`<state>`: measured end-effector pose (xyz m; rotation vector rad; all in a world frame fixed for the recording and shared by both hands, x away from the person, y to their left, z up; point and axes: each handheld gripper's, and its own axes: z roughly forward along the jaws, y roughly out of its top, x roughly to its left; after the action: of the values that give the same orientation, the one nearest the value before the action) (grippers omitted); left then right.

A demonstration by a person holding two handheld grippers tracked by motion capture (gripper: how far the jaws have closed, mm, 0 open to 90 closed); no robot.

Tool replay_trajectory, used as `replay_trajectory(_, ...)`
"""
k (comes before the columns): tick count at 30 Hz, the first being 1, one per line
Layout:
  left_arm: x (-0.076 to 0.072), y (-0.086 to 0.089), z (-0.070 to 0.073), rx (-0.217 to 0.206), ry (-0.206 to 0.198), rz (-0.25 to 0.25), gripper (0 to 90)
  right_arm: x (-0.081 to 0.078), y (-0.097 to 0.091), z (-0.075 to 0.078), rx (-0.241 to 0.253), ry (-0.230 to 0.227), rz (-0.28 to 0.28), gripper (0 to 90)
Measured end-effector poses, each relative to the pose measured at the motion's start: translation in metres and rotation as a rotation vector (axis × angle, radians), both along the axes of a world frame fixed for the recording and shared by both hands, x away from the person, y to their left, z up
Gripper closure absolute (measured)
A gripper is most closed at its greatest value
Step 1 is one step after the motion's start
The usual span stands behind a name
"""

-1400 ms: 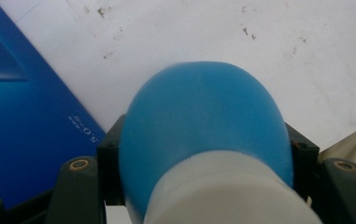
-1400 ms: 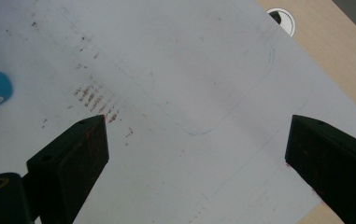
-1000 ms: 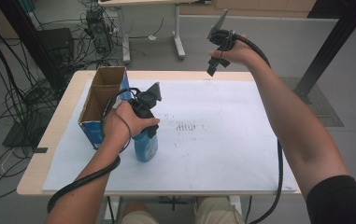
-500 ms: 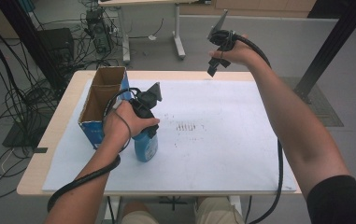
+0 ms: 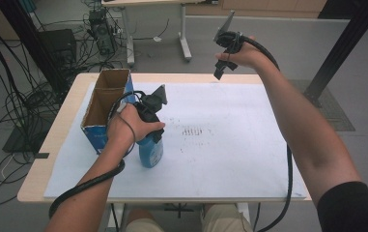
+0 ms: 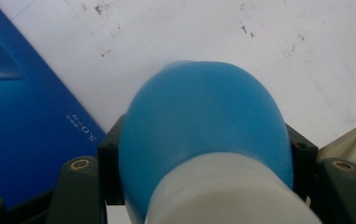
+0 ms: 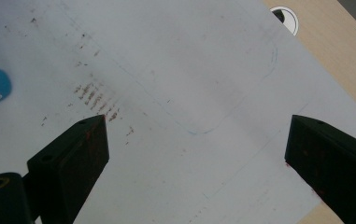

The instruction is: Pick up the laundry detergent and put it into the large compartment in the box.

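The left gripper [image 5: 148,126] has its fingers [image 6: 80,179] pinched on the blue bottle [image 5: 150,150], one to each side of its white-collared neck, the rounded body bulging out beyond the fingertips in the left gripper view; the bottle stands upright on the white sheet [image 5: 230,145] that covers the desk [image 5: 63,128], directly below the fingers and just beside the open box [image 5: 105,108], whose blue wall lies to one side of the fingers in the left gripper view. Compared with the frames a second and half a second ago, nothing has visibly shifted; the left hand, the bottle and the raised arm sit in the same places, so the grasp looks settled rather than in motion, and the lift towards the box seems not yet begun. The right gripper [image 5: 225,50] hangs high over the far edge of the desk, its fingers [image 7: 70,154] spread wide with nothing between them; the bottle lies well off from them, and only smudged sheet lies beneath.
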<state>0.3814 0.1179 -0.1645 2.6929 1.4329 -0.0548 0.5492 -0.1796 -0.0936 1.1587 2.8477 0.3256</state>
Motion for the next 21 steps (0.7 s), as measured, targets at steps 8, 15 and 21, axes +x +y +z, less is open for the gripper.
replay_trajectory(8,0.0009,0.0001,0.0,-0.001,0.004,0.0,37.5,0.0008,-0.0004,-0.0002,-0.001,0.002,0.001,6.2)
replay_trajectory(15,0.0008,0.0001,0.0,-0.001,0.003,0.0,37.5,0.0011,-0.0004,-0.0003,0.003,0.001,-0.005,6.1)
replay_trajectory(21,0.0003,-0.0003,0.0,0.001,0.001,-0.002,37.5,0.0016,0.0005,-0.0012,0.0,0.004,-0.001,6.0)
